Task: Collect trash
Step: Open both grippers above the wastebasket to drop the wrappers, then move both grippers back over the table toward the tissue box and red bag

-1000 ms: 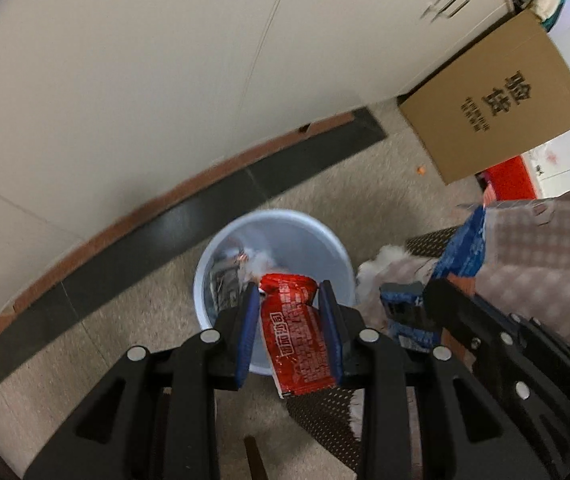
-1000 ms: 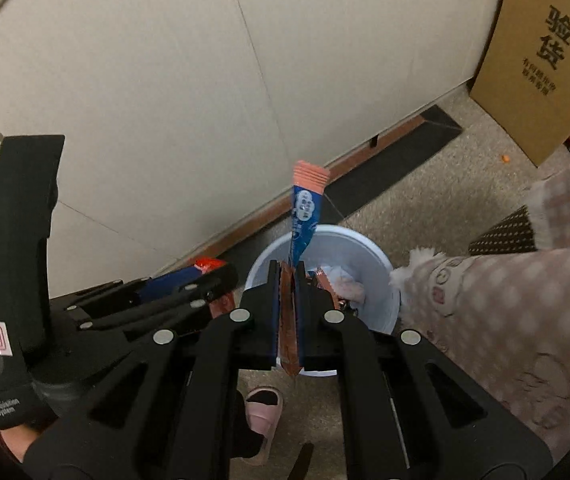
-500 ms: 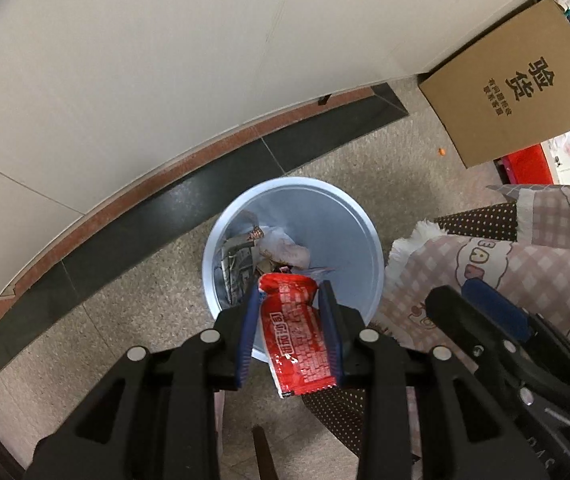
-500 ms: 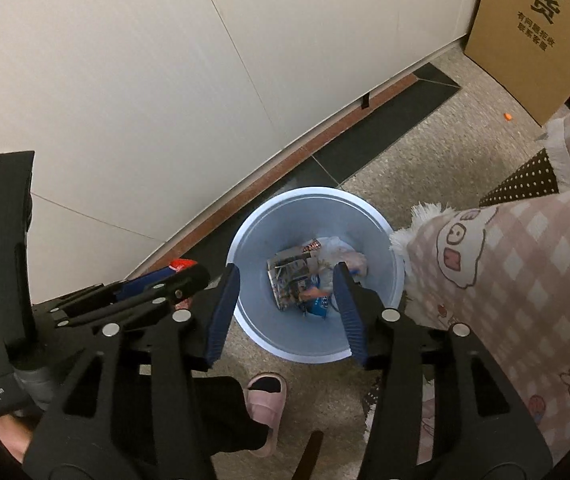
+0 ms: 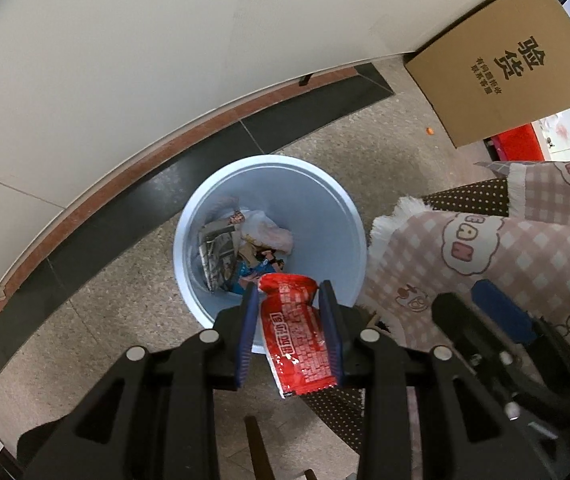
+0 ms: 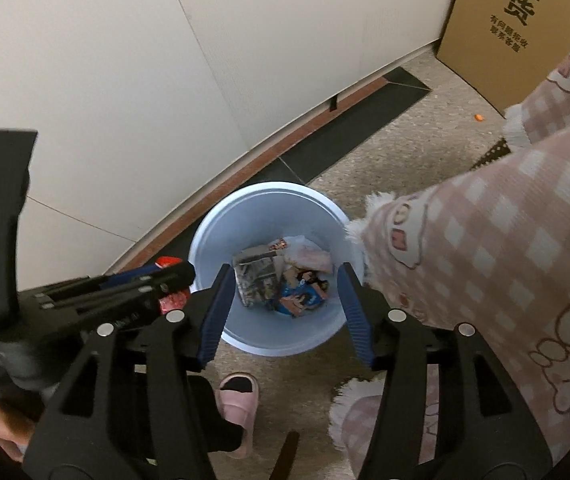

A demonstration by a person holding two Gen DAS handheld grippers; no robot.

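Now that the right gripper (image 6: 283, 312) has dropped its blue packet into the bin (image 5: 325, 216), fingers spread, the left gripper (image 5: 289, 332) pinches the red wrapper (image 5: 295, 336) at the rim's 6 o'clock (next to go).

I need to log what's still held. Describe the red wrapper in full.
The red wrapper is a glossy, crinkled plastic snack packet with white print and a brick-like pattern. Its top edge is crimped; its lower corner hangs below the fingers. It stands roughly upright, pinched flat between the blue pads of the left tool, which is shut on it. It sits above the near rim of the bin. The right view shows only a red sliver of it.
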